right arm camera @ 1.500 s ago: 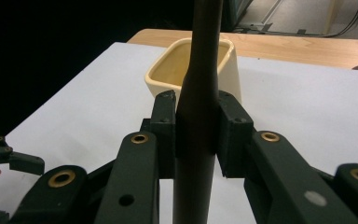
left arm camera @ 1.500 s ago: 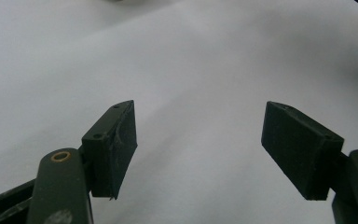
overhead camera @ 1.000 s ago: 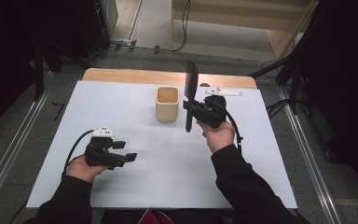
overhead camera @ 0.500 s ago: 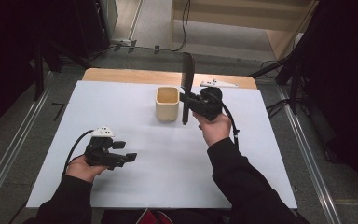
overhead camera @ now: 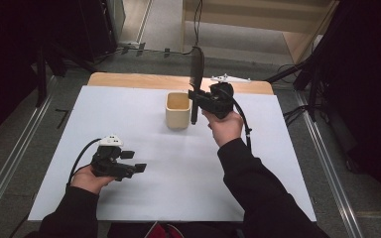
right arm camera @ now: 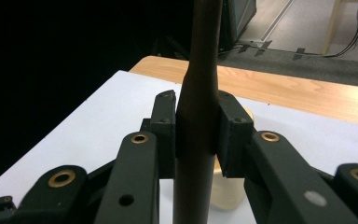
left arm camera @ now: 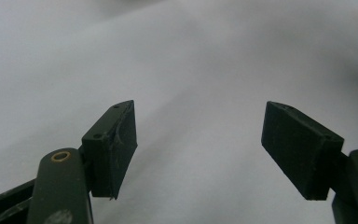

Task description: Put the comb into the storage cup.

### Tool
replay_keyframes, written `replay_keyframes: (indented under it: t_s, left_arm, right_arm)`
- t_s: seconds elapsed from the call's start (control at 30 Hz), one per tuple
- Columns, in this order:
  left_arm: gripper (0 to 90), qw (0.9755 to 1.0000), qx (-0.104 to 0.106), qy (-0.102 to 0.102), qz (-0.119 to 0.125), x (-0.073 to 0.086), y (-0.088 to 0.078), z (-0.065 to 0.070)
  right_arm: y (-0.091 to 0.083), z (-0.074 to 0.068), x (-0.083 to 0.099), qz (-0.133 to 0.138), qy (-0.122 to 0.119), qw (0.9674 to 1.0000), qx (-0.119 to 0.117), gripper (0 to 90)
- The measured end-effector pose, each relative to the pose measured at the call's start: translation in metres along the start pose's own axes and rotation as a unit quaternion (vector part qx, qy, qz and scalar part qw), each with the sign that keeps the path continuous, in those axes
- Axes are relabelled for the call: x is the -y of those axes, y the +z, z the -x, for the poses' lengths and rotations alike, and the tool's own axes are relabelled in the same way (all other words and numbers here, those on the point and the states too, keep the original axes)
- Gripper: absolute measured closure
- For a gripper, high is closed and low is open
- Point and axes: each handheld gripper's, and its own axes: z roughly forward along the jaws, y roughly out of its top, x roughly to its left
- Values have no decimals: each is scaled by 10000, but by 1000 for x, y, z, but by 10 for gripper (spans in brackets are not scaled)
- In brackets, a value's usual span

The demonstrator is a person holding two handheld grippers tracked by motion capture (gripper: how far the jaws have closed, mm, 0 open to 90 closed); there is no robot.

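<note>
The person wears black long sleeves (overhead camera: pixel 258 198). Each hand-held gripper is black: the left hand-held gripper (overhead camera: pixel 129 167) carries a white cap on top and a black cable looping behind, while the right hand-held gripper (overhead camera: pixel 194 95) bears a grey three-cornered plate and a trailing black cable. The jaw arms show brass-ringed pivot holes and flat rectangular black pads (left arm camera: pixel 116 144).

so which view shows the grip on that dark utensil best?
The right gripper view: the right claw has both pads pressed on the utensil's handle, close up. The high view shows the whole utensil upright beside the beige cup, but the grip is tiny. The left gripper view faces bare table.
</note>
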Motion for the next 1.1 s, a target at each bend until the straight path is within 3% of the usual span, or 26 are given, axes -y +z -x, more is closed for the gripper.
replay_keyframes:
  t_s: [0.27, 1.1]
  left_arm:
    - [272, 10000, 8, -7, 1, 0, 0, 0]
    - [271, 10000, 19, -15, 32, 0, -1, -1]
  right_arm:
    - [6, 4, -9, 51, 84, 10000, 8, 700]
    - [32, 9, -33, 82, -4, 9997, 209, 699]
